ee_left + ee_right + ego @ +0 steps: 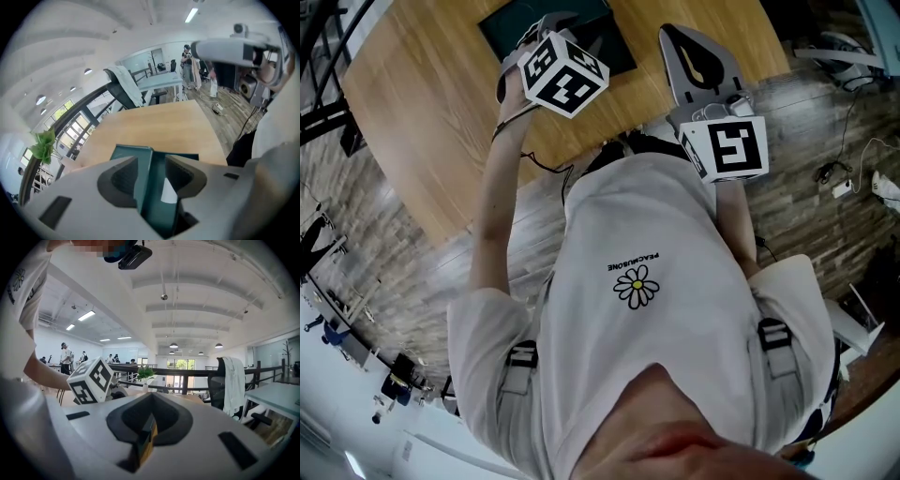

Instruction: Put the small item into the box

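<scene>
A dark teal box (pixel 511 33) lies open on the wooden table (pixel 422 103). My left gripper (pixel 558 26) hangs right above it, marker cube on top. In the left gripper view the left gripper (pixel 153 164) is open. One upright teal wall of the box (pixel 142 176) stands between the jaws without being pinched. A small white item (pixel 169 193) lies inside the box below the right-hand finger (pixel 185 173). My right gripper (pixel 678 37) is held over the table to the right of the box. Its jaws (pixel 151 401) are shut, leaving only a thin slit.
The table's near edge curves toward my body. Cables and a plug (pixel 839 178) lie on the plank floor at right. An office chair draped with a white cloth (pixel 233 380) and a potted plant (pixel 145 373) stand beyond the table. People stand far back (pixel 190 65).
</scene>
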Available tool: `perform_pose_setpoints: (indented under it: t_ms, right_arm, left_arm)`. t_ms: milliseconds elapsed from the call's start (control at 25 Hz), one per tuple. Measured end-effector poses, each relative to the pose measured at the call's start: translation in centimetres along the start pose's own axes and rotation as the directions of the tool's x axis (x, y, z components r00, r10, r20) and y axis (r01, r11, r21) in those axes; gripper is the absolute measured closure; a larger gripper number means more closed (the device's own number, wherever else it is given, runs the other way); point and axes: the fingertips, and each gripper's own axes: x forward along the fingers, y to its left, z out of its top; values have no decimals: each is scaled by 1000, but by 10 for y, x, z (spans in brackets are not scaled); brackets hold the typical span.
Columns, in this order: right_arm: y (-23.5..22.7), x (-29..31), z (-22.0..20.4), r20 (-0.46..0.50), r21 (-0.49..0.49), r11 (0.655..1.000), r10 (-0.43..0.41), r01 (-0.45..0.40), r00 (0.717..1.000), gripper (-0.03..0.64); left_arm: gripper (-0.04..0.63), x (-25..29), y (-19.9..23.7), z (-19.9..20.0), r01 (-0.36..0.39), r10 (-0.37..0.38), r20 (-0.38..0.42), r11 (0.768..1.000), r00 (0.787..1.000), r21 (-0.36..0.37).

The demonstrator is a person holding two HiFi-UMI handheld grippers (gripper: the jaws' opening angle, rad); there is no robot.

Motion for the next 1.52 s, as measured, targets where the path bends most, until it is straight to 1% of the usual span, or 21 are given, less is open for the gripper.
perform_pose_setpoints:
  t_ms: [120,240,320,400,520,600,640,680,720,760,800,840,880,960,1080,1120,1160,1200,1280,1400,1520]
  right_arm:
    - [0,-2,6,17,-11,1000,5,-5,1000,611]
    - [-2,-1,13,35,-20,1000,12,-11,999,611]
    - [-1,2,19,48,-25,1000,18,-17,999,611]
    - [0,5,26,64,-35,999,27,-24,998,611]
    - [4,10,37,94,-47,998,43,-39,995,611]
    - [7,12,45,115,-49,998,54,-48,992,611]
    - [8,13,49,126,-49,997,58,-53,990,611]
    - [10,15,52,135,-49,997,64,-57,989,611]
    - [13,17,56,143,-50,997,69,-63,987,611]
    - [16,20,60,151,-52,996,76,-69,986,611]
    - [19,22,63,159,-54,996,83,-76,984,611]
    - [22,23,66,166,-57,995,91,-82,982,611]
    - [25,25,69,174,-60,994,98,-89,980,611]
    - [30,26,75,191,-69,992,116,-104,975,611]
    - [36,26,84,219,-82,988,147,-132,965,611]
    - [40,27,86,226,-86,986,156,-140,962,611]
    - [45,28,88,231,-94,985,166,-147,959,611]
    - [50,30,90,235,-105,983,174,-153,956,611]
    - [59,33,93,240,-130,979,184,-157,953,611]
    - [69,36,95,241,-152,973,206,-172,948,611]
    - [76,36,96,245,-167,967,228,-191,942,611]
  left_arm:
    - [422,-32,17,25,-65,70,96,997,993,-48]
    - [447,-68,35,46,-128,148,192,985,970,-111]
    - [461,-93,46,57,-170,205,250,973,946,-153]
    - [473,-118,56,64,-216,266,299,958,917,-190]
    - [478,-155,65,71,-269,354,367,926,860,-264]
    - [501,-181,68,72,-300,424,411,894,807,-333]
    - [524,-195,69,71,-319,467,432,871,771,-373]
    - [552,-209,71,69,-336,514,454,845,728,-416]
    - [572,-224,74,68,-347,560,477,815,678,-463]
    - [577,-239,76,66,-350,601,497,786,625,-510]
    - [577,-251,77,63,-347,637,508,757,579,-553]
    - [578,-262,77,57,-348,668,508,730,543,-588]
    - [578,-270,76,50,-357,696,499,704,516,-613]
    - [578,-282,72,35,-387,748,468,652,471,-652]
    - [578,-296,67,17,-410,818,418,564,394,-717]
    - [578,-300,67,10,-411,836,402,537,374,-736]
    - [578,-303,67,3,-410,849,387,516,359,-753]
    - [578,-305,67,-4,-409,859,373,499,350,-764]
    - [578,-308,67,-16,-413,872,349,474,343,-778]
    - [578,-311,66,-28,-422,886,321,446,336,-789]
    - [578,-314,65,-32,-428,895,309,429,322,-796]
